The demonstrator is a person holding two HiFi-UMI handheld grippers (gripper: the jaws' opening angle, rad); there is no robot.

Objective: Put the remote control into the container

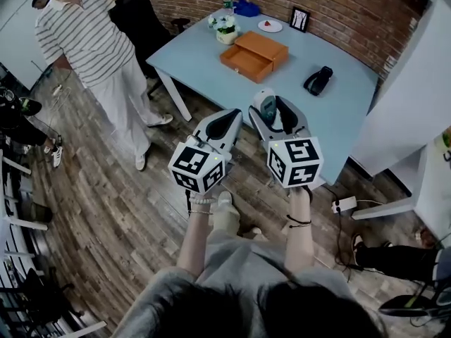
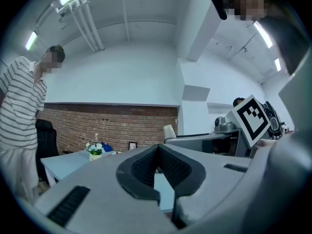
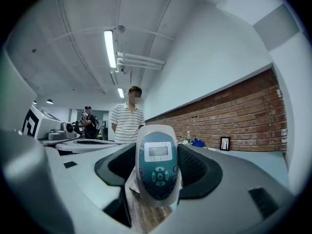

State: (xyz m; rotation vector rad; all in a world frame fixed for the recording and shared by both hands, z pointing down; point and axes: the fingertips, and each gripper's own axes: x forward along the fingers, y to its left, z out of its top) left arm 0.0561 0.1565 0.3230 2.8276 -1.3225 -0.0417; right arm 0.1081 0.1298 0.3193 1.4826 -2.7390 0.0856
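While it stands pinched in the right tool (image 1: 273, 113), remote control (image 3: 157, 172): long axis runs along the jaws, display end out past the jaw tips and aimed away from the holder toward the surface, button end down between the pads, keypad face turned back at the tool's own camera.
Right tool state: both pads press the sides of the remote control, which is carried clear of any support.
Left tool (image 1: 231, 116) state: jaws pressed together at the tips, nothing between them.
Tool attitude: side by side and close, both tipped forward and somewhat upward.
Forearms: left forearm (image 1: 196, 238) and right forearm (image 1: 299, 241) bare, stretched forward nearly parallel, a band on each wrist.
Floor (image 1: 127, 210): wood planks lie below the left tool; room open to the left.
Surface (image 1: 204, 76): pale blue; in the head view its near edge passes under the right tool's front.
Open room: a bare stretch of surface lies between that near edge and the container.
Container (image 1: 255, 53): orange box, well beyond the tools, with a drawer-like part jutting toward the near edge.
Black object (image 1: 318, 80): right of the container, apart from it.
Person (image 1: 84, 37): striped shirt, standing on the floor left of the surface.
Flower pot (image 1: 226, 31): behind the container, near the brick wall (image 1: 338, 5).
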